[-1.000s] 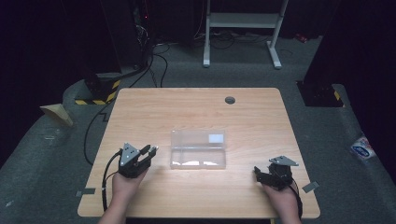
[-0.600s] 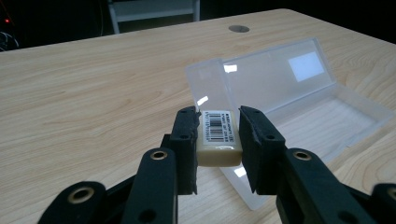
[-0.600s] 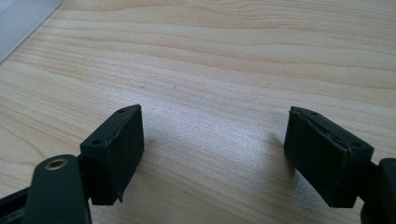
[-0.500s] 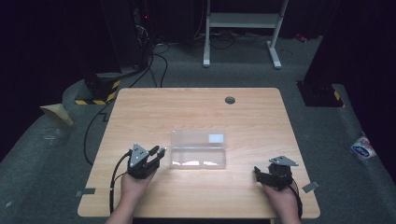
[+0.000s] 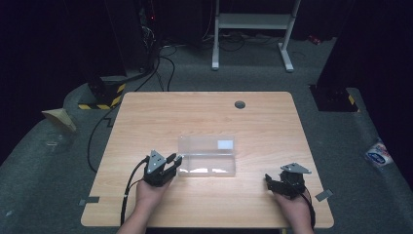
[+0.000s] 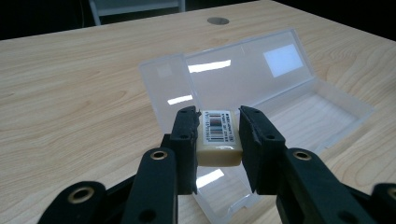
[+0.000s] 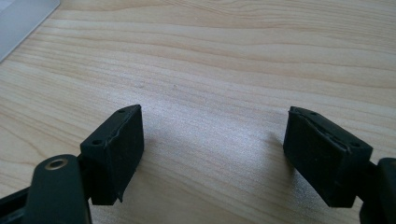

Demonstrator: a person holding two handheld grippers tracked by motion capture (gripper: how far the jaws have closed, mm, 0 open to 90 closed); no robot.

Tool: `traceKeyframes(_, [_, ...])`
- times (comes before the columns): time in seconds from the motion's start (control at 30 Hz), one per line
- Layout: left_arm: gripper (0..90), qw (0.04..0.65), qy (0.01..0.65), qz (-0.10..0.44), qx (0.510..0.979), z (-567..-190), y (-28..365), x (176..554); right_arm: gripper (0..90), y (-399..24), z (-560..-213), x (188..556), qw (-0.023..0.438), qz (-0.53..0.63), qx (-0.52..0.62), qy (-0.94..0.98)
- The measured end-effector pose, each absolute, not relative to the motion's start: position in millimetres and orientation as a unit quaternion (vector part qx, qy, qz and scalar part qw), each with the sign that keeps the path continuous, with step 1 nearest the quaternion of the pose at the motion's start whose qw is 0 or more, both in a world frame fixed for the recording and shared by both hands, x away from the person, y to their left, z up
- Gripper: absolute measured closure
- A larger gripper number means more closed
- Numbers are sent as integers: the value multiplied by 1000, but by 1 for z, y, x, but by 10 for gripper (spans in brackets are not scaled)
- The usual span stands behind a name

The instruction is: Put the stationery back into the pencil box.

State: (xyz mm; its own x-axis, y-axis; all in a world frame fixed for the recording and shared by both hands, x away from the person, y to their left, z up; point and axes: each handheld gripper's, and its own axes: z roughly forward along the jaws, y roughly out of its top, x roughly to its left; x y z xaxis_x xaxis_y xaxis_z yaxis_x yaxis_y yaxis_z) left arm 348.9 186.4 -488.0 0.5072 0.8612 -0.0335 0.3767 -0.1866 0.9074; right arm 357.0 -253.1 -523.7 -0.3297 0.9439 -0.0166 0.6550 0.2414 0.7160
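Wooden bench (image 5: pixel 204 117), a clear plastic case (image 5: pixel 207 155) lying open near its middle. Left gripper (image 6: pixel 217 130) at the case's left end, clamped on a cream eraser (image 6: pixel 218 140) with barcode label, above the tray. Right gripper (image 7: pixel 212 154) well right of the case, jaws wide apart over bare wood.

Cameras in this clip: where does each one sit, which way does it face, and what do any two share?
High view: fixed above the person's side, facing forward and down on the table; both forearms, left gripper and right gripper show.
Left gripper view: rides the left gripper, looking along its jaws, shut on a barcoded eraser over the open clear case.
Right gripper view: rides the right gripper, facing bare tabletop between open jaws.
Shared: the high and left gripper views both show the case and the table's grommet hole.
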Motion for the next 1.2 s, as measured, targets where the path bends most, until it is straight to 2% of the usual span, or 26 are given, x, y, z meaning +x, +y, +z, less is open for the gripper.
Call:
traceKeyframes(0.5, [679,463,439,245,730,-503,170,365,198,-253,-524,357,231,313,531,753])
traceKeyframes(1.2, [678,442,452,241,736,-514,167,371,199,-253,-524,357,231,312,532,753])
